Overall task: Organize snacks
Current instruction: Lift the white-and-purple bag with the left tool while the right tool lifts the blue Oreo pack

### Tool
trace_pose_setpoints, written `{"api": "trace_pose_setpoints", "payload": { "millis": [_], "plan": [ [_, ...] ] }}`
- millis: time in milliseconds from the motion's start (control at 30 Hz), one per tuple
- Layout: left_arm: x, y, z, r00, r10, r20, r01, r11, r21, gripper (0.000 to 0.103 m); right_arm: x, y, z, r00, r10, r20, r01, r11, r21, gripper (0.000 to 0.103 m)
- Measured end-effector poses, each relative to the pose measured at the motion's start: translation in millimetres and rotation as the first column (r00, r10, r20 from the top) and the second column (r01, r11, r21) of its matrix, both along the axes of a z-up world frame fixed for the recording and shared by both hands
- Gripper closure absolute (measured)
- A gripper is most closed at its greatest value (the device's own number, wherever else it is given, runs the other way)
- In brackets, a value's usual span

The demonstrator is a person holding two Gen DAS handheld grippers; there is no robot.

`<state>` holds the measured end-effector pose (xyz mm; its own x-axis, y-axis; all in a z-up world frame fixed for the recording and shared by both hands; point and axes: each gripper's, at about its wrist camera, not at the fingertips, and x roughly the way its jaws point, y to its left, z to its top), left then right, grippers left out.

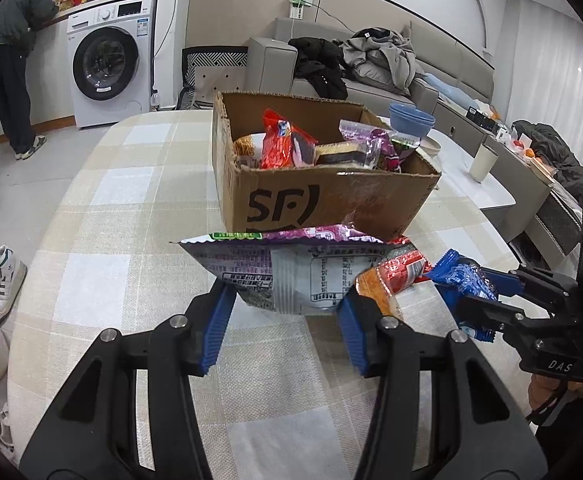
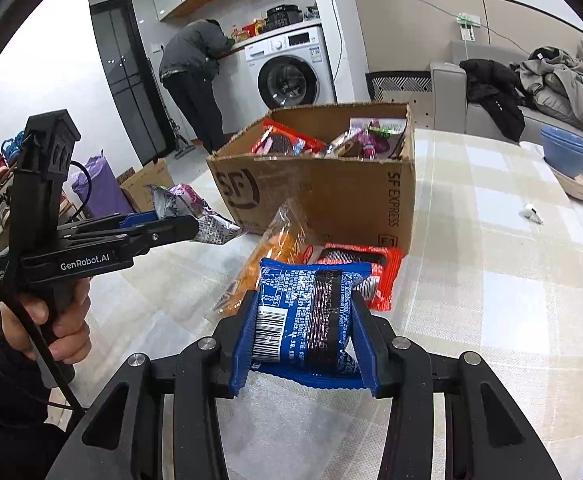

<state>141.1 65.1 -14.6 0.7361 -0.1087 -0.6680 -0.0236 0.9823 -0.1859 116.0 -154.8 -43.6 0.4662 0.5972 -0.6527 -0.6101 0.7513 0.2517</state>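
Note:
My left gripper (image 1: 283, 300) is shut on a purple and silver snack bag (image 1: 287, 268), held above the checked tablecloth in front of the cardboard box (image 1: 323, 200). My right gripper (image 2: 305, 308) is shut on a blue snack packet (image 2: 303, 316), also lifted off the table. Each wrist view shows the other gripper from the side: the right gripper (image 1: 487, 298) with the blue packet (image 1: 461, 276), the left gripper (image 2: 163, 226) with the purple bag (image 2: 199, 216). A red packet (image 2: 355, 270) and an orange packet (image 2: 279, 240) lie by the box (image 2: 331, 196), which holds several snacks.
Stacked blue bowls (image 1: 411, 118) on a beige dish and a cream cup (image 1: 483, 162) stand beyond the box. A white earbud (image 2: 531, 213) lies on the table at right. A person (image 2: 195, 76) bends at the counter by a washing machine (image 2: 291, 72). A sofa (image 1: 371, 68) holds clothes.

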Motion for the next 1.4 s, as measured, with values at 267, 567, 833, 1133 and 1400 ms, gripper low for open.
{"api": "trace_pose_setpoints", "payload": {
  "millis": [267, 567, 833, 1133, 1400],
  "plan": [
    [-11.1, 3.2, 22.2, 0.999, -0.001, 0.042, 0.002, 1.000, -0.008, 0.056, -3.3, -9.4, 14.7, 0.998, -0.041, 0.054, 0.038, 0.998, 0.053, 0.059],
    [-16.4, 9.3, 44.9, 0.996, -0.006, 0.084, 0.007, 1.000, -0.021, 0.056, 2.2, -16.6, 23.0, 0.993, -0.092, 0.067, 0.084, 0.990, 0.113, 0.059],
    [-8.6, 11.7, 58.9, 0.995, -0.001, 0.103, 0.002, 1.000, -0.007, 0.056, 10.9, -12.3, 35.2, 0.991, -0.102, 0.090, 0.089, 0.986, 0.139, 0.059],
    [2.4, 12.8, 73.0, 0.992, -0.004, 0.123, 0.003, 1.000, 0.009, 0.058, 23.8, -6.5, 49.7, 0.987, -0.109, 0.114, 0.093, 0.986, 0.140, 0.059],
    [5.0, 16.2, 83.8, 0.990, -0.008, 0.138, 0.009, 1.000, -0.005, 0.059, 33.0, 1.6, 55.4, 0.988, -0.096, 0.121, 0.080, 0.988, 0.133, 0.059]
  ]
}}
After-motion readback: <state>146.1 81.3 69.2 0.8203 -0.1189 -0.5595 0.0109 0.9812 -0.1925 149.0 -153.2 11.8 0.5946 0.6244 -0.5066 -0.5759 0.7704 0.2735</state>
